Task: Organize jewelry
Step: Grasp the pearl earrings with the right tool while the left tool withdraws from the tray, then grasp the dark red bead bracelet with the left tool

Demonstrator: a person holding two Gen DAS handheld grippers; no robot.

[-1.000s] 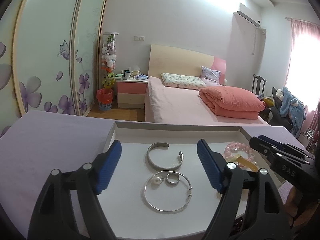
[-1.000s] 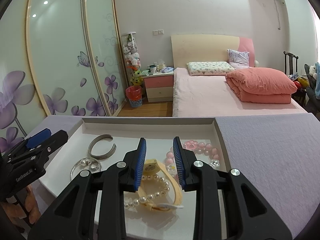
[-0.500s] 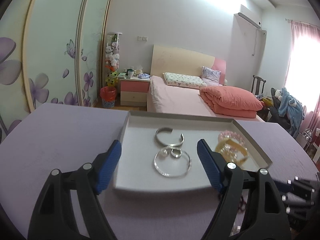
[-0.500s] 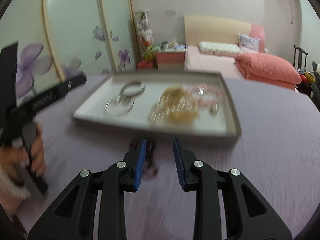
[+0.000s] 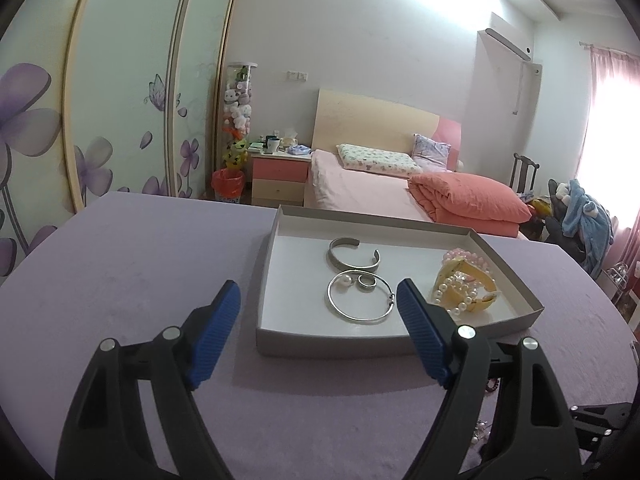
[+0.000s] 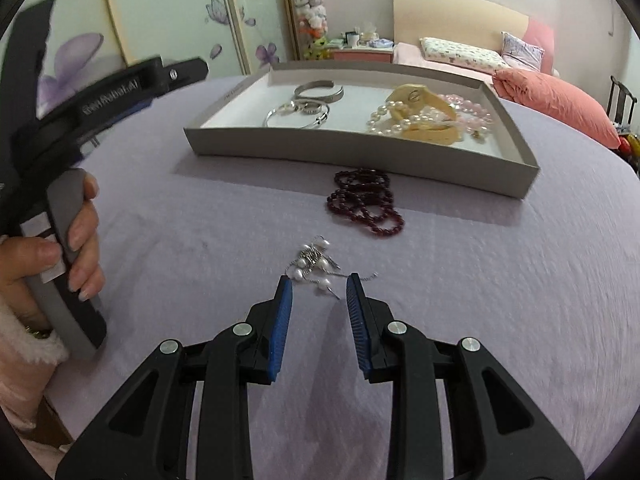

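Observation:
A grey tray [image 5: 332,344] [image 6: 320,148] on the purple table holds a silver cuff [image 5: 354,255], a silver bangle with a pearl [image 5: 360,300], a yellow watch with a pearl strand [image 5: 466,294] [image 6: 424,120] and pink beads [image 6: 476,112]. A dark red bead bracelet [image 6: 366,202] lies on the table in front of the tray. A cluster of pearl earrings [image 6: 316,266] lies just ahead of my right gripper [image 6: 319,292], which is open and empty. My left gripper [image 5: 318,304] is open wide and empty, in front of the tray's near wall.
The purple cloth table [image 6: 500,280] spreads around the tray. A hand holds the left gripper's handle [image 6: 68,248] at the left of the right wrist view. A bed [image 5: 380,196], nightstand [image 5: 280,176] and wardrobe doors [image 5: 120,100] stand beyond the table.
Both grippers have pulled back from over the tray to the near side of the table. The right gripper has dropped low, opened wider and now sits just behind the pearl earrings.

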